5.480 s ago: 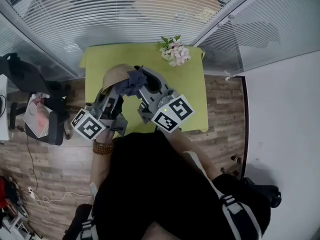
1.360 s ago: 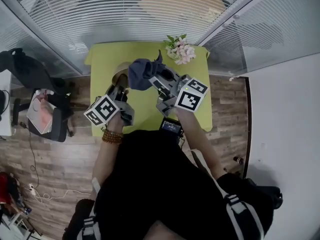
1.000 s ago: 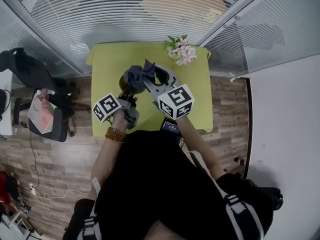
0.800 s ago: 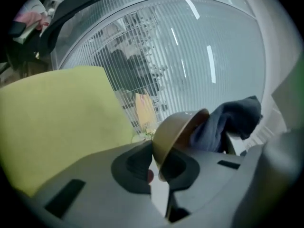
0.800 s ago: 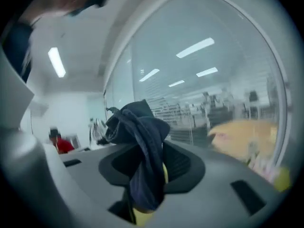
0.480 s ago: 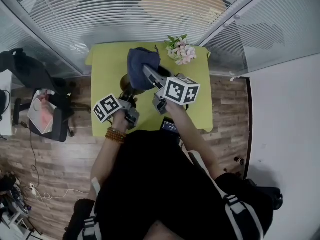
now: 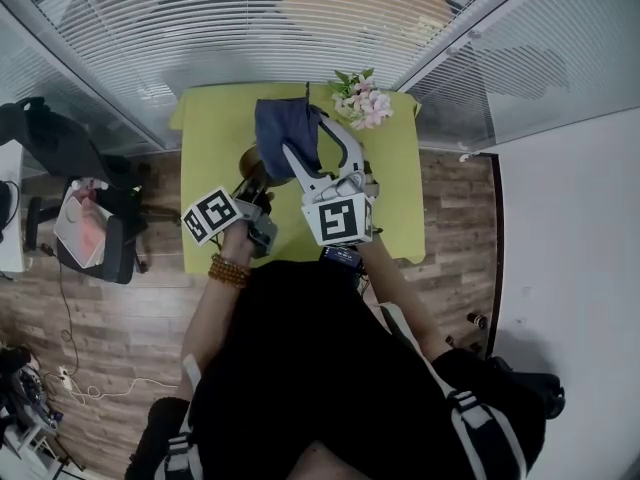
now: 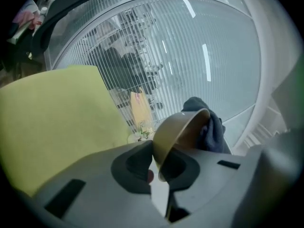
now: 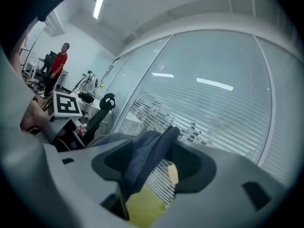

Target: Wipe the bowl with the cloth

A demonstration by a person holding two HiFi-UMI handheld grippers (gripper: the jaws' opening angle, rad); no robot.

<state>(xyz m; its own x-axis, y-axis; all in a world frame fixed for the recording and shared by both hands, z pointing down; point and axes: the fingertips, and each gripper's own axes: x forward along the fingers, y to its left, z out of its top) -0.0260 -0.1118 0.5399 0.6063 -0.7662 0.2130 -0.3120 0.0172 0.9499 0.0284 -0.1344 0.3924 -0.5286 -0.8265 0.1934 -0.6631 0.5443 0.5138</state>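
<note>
One bowl [image 8: 179,131], clamped sideways in the left claw [image 8: 159,161], opens toward the cloth [image 9: 146,156], loose in the right claw [image 9: 159,167], just opened.

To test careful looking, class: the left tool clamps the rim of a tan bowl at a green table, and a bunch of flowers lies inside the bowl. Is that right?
No. The flowers lie not inside the bowl but on the green table, at its far right corner, as the head view shows. The left tool does clamp the tan bowl's rim.
</note>
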